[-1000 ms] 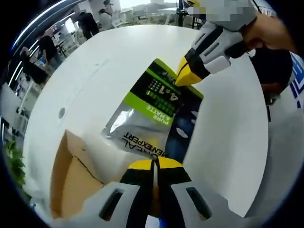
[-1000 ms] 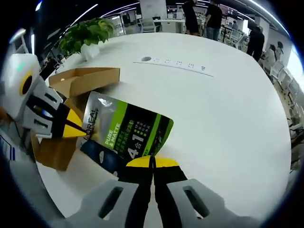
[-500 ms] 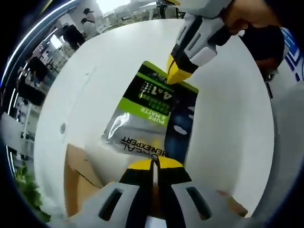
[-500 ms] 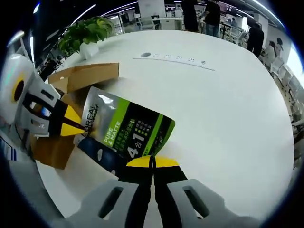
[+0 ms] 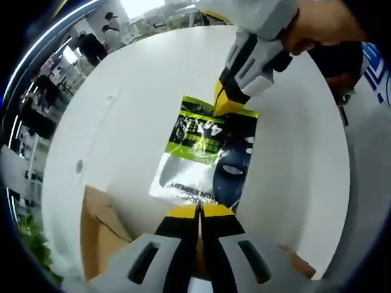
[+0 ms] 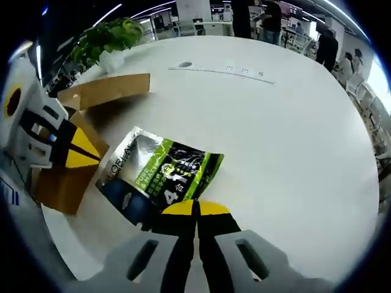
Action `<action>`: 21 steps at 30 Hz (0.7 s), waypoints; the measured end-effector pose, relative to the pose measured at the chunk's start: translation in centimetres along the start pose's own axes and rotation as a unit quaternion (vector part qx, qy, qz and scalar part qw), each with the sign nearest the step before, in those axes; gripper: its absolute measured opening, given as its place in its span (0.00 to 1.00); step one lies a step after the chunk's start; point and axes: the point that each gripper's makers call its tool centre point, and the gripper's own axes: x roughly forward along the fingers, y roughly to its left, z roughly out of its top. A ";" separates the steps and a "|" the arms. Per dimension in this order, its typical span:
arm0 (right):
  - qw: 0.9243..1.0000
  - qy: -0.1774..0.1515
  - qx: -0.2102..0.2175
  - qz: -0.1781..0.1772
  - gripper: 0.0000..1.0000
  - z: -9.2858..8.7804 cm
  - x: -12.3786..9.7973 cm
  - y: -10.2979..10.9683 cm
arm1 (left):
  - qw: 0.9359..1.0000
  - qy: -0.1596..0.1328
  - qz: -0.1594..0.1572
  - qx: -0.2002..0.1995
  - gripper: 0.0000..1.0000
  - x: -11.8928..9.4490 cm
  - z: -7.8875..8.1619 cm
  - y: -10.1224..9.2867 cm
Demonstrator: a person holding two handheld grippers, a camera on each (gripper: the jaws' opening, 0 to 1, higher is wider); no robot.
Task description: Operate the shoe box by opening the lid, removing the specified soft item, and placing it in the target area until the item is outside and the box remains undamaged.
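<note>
A green, black and silver soft pouch (image 5: pixel 204 155) hangs stretched between both grippers over the white table (image 5: pixel 122 110). My left gripper (image 5: pixel 198 209) is shut on its silver lower edge. My right gripper (image 5: pixel 232 105) comes in from above, shut on the green end. In the right gripper view the pouch (image 6: pixel 165 174) sags crumpled just above the table. There my right gripper (image 6: pixel 197 207) pinches its near edge, and my left gripper (image 6: pixel 91 149) sits at its far silver edge. The open brown shoe box (image 6: pixel 67 183) lies under the left gripper, its lid flap (image 6: pixel 107 91) raised. The box (image 5: pixel 98 235) shows at lower left.
A potted plant (image 6: pixel 110 39) stands past the box near the table's edge. A row of sockets (image 6: pixel 226 68) is set into the table top. A hand (image 5: pixel 317 30) holds the right gripper. People stand among desks in the background.
The pouch has tipped flatter and crumpled, sinking toward the table beside the box. Both grippers kept their hold; the left one has shifted slightly away from the right.
</note>
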 end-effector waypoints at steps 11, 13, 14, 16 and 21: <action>0.999 -0.007 -0.044 0.005 0.00 0.5 0.4 -0.2 | 0.999 -0.032 0.000 -0.033 0.00 -1.4 1.0 0.5; 0.999 -0.006 -0.040 0.005 0.00 0.5 0.5 -0.2 | 0.998 -0.038 0.002 -0.040 0.00 -1.7 1.1 0.7; 0.999 -0.006 -0.041 0.005 0.00 0.5 0.5 -0.2 | 0.998 -0.040 0.002 -0.044 0.00 -1.8 1.1 0.8; 0.999 -0.006 -0.038 0.006 0.00 0.5 0.5 -0.3 | 0.998 -0.041 0.002 -0.049 0.01 -2.1 1.1 0.9; 0.999 -0.003 -0.042 0.004 0.00 0.3 0.4 -0.2 | 0.997 -0.048 0.003 -0.064 0.02 -2.8 0.7 1.2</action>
